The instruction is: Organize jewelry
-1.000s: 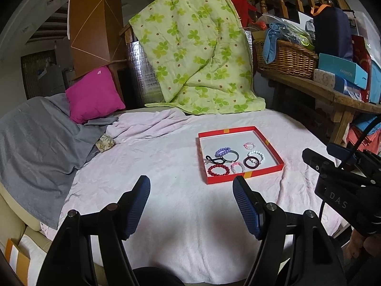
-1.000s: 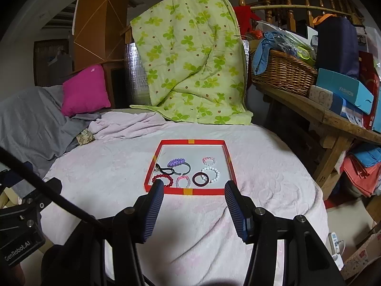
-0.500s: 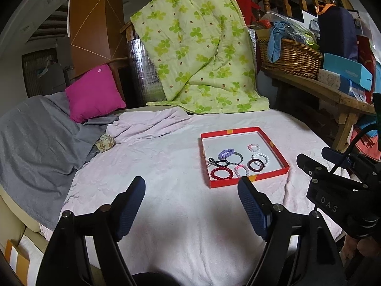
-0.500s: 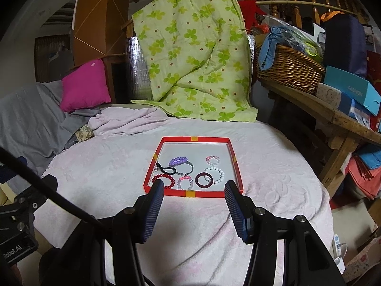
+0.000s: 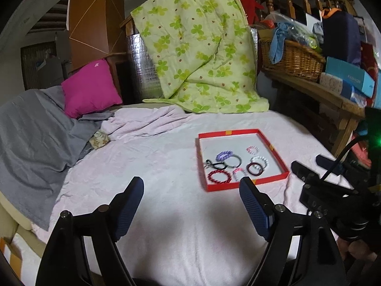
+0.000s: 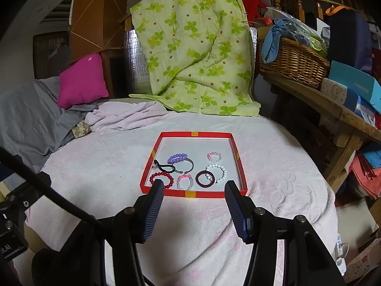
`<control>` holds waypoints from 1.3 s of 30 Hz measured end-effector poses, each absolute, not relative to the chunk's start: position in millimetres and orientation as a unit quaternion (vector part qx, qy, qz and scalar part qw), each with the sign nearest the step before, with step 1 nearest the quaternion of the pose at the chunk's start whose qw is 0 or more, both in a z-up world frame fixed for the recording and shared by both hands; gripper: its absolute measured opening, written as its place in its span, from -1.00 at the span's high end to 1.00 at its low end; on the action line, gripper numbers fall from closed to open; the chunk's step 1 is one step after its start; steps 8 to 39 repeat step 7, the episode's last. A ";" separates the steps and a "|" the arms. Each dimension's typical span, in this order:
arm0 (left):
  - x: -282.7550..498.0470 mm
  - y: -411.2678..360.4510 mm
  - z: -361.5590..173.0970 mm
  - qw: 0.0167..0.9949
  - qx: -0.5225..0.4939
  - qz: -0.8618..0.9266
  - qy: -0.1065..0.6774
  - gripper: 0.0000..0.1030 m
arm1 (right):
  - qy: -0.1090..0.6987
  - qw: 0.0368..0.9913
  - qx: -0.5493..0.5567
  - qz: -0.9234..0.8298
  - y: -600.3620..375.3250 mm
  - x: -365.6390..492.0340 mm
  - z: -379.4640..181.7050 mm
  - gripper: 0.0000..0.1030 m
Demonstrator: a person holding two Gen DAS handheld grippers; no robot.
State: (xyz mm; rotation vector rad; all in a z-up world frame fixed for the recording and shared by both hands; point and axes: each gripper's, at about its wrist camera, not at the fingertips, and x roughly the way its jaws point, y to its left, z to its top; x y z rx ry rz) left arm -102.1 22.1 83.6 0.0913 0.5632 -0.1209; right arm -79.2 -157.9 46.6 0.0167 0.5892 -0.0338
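Bracelets (image 6: 188, 169) all inside red tray (image 6: 190, 194) just ahead of both tongs (image 6: 192, 191), gaping, empty; sorted or awaiting sorting, unclear.

Both wrist cameras are looking across the bed (image 5: 166, 166) at the red tray (image 6: 190, 193); the right one is sitting nearer, the left one viewing from the tray's left.

The pale pink bedspread (image 6: 214, 226) is soft, matt cloth with a faint embossed pattern. The red tray (image 6: 190, 193) looks like matt cardboard. In it, the dark maroon bangle (image 6: 205, 178) is smooth and glossy, and the white bead bracelet (image 6: 218, 172) has a pearly sheen. The basket (image 6: 295, 64) is woven wicker on a rough wooden bench (image 6: 338, 109). The green quilt (image 6: 197, 47) is stitched cotton-like cloth.
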 end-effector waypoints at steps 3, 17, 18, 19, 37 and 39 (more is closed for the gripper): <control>-98.0 18.2 83.1 0.962 0.055 -0.062 0.260 -0.61 | 0.293 0.956 0.014 -0.019 -163.8 -71.2 41.8 -0.11; -59.6 25.4 55.7 0.947 0.046 -0.062 0.312 -0.63 | 0.296 0.954 0.025 -0.042 -188.8 -59.1 29.7 -0.16; -59.6 25.4 55.7 0.947 0.046 -0.062 0.312 -0.63 | 0.296 0.954 0.025 -0.042 -188.8 -59.1 29.7 -0.16; -59.6 25.4 55.7 0.947 0.046 -0.062 0.312 -0.63 | 0.296 0.954 0.025 -0.042 -188.8 -59.1 29.7 -0.16; -59.6 25.4 55.7 0.947 0.046 -0.062 0.312 -0.63 | 0.296 0.954 0.025 -0.042 -188.8 -59.1 29.7 -0.16; -59.6 25.4 55.7 0.947 0.046 -0.062 0.312 -0.63 | 0.296 0.954 0.025 -0.042 -188.8 -59.1 29.7 -0.16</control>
